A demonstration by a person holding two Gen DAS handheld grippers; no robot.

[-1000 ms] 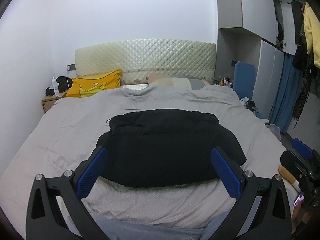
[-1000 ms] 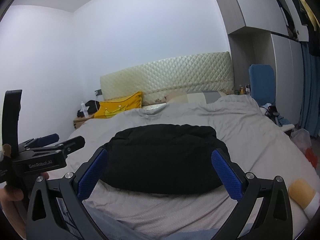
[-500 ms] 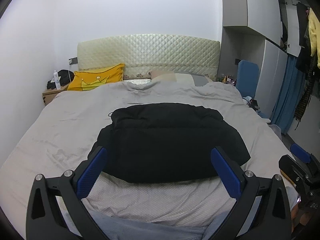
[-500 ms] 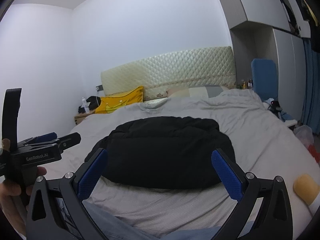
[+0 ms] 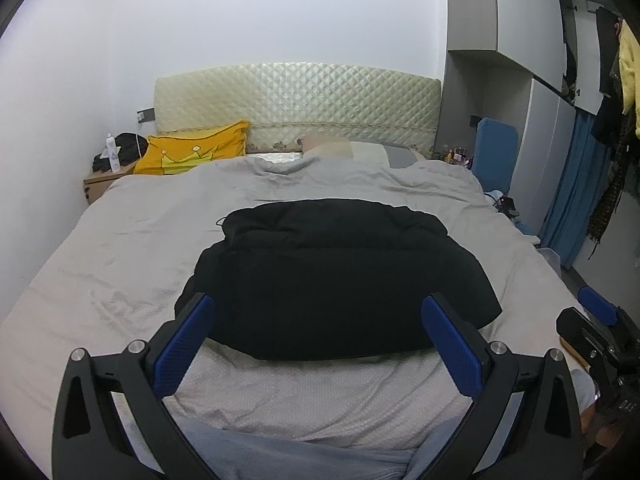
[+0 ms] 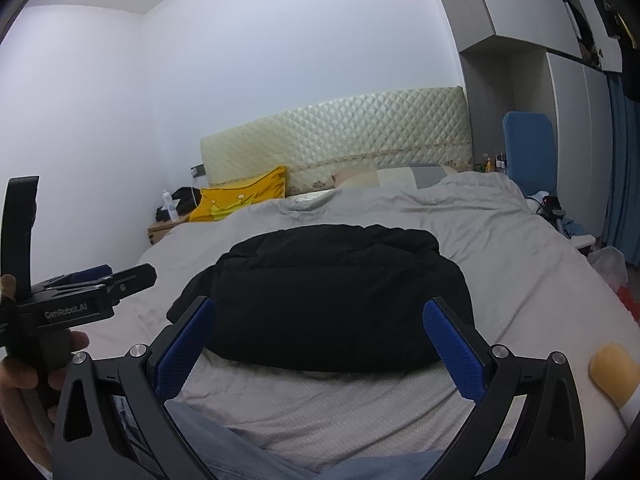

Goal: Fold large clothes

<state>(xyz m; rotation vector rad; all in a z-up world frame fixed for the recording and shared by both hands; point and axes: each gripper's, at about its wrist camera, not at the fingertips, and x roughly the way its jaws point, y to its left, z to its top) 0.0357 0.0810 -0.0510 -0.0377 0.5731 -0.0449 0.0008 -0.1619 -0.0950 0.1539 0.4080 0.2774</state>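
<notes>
Bare grey bed cover (image 5: 120, 248) lies free around the black jacket (image 5: 336, 276); yellow pillow (image 5: 196, 154) far back.

Left tool (image 5: 318, 322) open wide, holding nothing, above near edge of bed (image 5: 120, 264). Black puffer jacket (image 5: 336, 280) lies folded in a bundle mid-bed on grey sheet. Yellow crown pillow (image 5: 194, 154) against quilted cream headboard (image 5: 296, 104). Right tool (image 5: 600, 332) partly visible at right edge, jaw state unclear.

Both wrist views face headboard (image 5: 296, 104); share bed (image 6: 500, 248).
</notes>
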